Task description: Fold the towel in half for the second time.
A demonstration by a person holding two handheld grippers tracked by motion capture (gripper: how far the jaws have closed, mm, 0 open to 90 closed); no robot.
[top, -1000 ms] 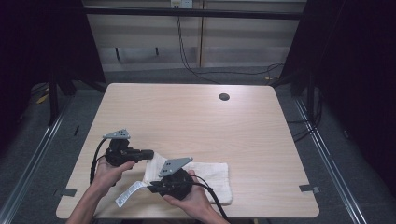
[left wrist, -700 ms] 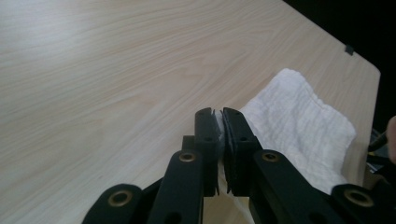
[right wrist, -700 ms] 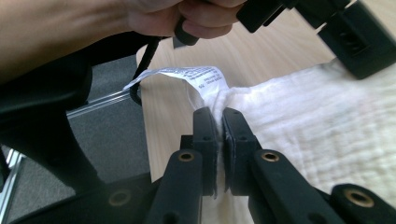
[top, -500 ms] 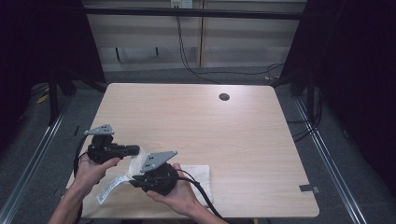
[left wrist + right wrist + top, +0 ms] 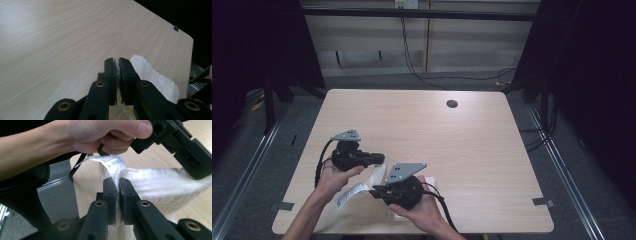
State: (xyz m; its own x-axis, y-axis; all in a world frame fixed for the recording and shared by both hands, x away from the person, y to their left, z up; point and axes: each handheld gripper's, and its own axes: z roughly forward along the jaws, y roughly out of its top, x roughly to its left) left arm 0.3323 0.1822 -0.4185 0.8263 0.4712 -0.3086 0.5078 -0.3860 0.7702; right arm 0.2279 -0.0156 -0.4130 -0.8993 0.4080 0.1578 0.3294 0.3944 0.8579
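right gripper view: your right gripper [image 5: 115,181] and left gripper [image 5: 116,61] each pinch the white cloth [image 5: 160,182], lifting it off the worktop [image 5: 62,37] for folding.

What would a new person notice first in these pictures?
First, the white cloth at the near-left part of the wooden table, pinched by both the left gripper and the right gripper. Next, its printed label, hanging just under the person's left hand.

The cloth [image 5: 377,176] lies at the table's [image 5: 422,125] near edge, between left tool [image 5: 379,159] and right tool [image 5: 374,192].
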